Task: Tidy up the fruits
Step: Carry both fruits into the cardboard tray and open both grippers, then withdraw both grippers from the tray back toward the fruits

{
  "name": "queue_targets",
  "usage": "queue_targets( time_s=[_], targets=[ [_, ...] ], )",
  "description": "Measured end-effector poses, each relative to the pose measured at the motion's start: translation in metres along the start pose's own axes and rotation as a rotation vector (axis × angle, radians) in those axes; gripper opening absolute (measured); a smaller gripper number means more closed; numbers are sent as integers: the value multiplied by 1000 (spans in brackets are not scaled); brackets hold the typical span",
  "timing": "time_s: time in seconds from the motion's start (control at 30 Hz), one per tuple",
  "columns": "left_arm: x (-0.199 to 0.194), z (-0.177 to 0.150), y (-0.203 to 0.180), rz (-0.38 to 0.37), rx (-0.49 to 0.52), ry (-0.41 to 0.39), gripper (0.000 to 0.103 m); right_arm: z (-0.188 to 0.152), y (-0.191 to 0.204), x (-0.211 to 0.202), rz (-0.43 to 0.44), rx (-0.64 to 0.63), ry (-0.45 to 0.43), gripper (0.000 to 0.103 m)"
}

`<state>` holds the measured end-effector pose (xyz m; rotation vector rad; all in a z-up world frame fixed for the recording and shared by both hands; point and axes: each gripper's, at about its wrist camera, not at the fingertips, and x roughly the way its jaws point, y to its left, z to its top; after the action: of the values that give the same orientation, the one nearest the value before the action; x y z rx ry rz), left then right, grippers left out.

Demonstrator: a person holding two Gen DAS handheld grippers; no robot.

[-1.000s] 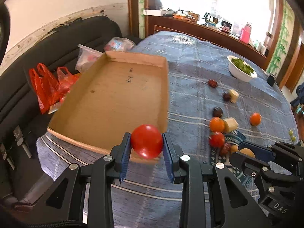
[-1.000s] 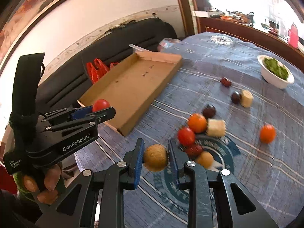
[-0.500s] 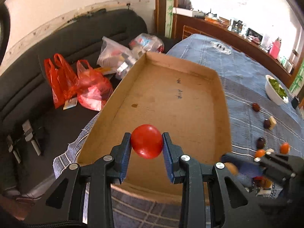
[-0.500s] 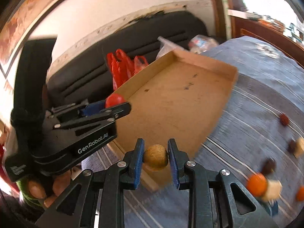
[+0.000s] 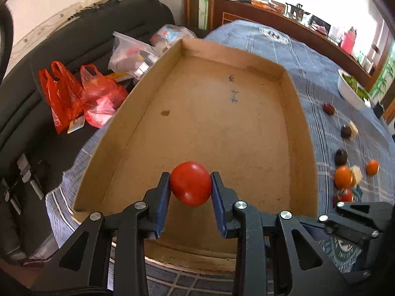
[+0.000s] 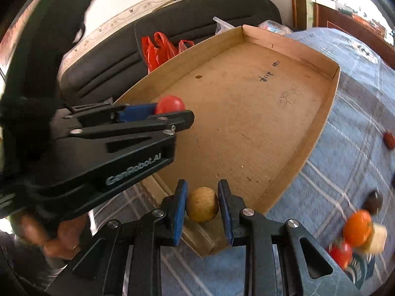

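Left wrist view: left gripper pinches a red tomato between its blue pads, both pads pressed on the fruit's sides. Tomato hangs over the near end of the cardboard tray, above the floor, not touching it. Tray interior is bare brown card with some pen marks and a small stain. Tray sits on a blue plaid tablecloth, its left long side at the table edge.

Right wrist view: right gripper is clamped on a tan round fruit, pads tight on both sides. It sits over the tray's near corner, roughly at the rim; can't tell whether it's inside the wall line or just over it. Left gripper shows at the left of this view, tomato visible past its upper finger, with a hand holding it from below.

Loose fruit on the cloth right of the tray: an orange touching a pale cube, a second red tomato just below it, another small orange beside, dark round fruits further up. White bowl of greens at the far right. These are blurred in the right wrist view.

Off the table to the left: black sofa, red plastic bags, clear bags.
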<state>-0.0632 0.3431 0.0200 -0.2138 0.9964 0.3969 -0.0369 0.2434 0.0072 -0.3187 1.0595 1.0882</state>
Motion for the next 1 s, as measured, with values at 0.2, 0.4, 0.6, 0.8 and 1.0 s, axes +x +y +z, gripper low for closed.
queue_targets(
  time_s=[0.2, 0.4, 0.6, 0.8, 1.0],
  targets=[
    [8, 1, -6, 46, 26, 0, 30, 0, 2, -1, 2, -6, -4, 26],
    [10, 4, -6, 43, 31, 13, 35, 9, 8, 9, -21, -40, 3, 33],
    [3, 3, -6, 62, 18, 18, 46, 13, 5, 1, -42, -36, -35, 60],
    [-19, 4, -5, 63, 2, -14, 47, 11, 5, -16, -41, -41, -72, 60],
    [-44, 3, -9, 60, -14, -63, 51, -7, 3, -47, -30, -27, -131, 60]
  ],
)
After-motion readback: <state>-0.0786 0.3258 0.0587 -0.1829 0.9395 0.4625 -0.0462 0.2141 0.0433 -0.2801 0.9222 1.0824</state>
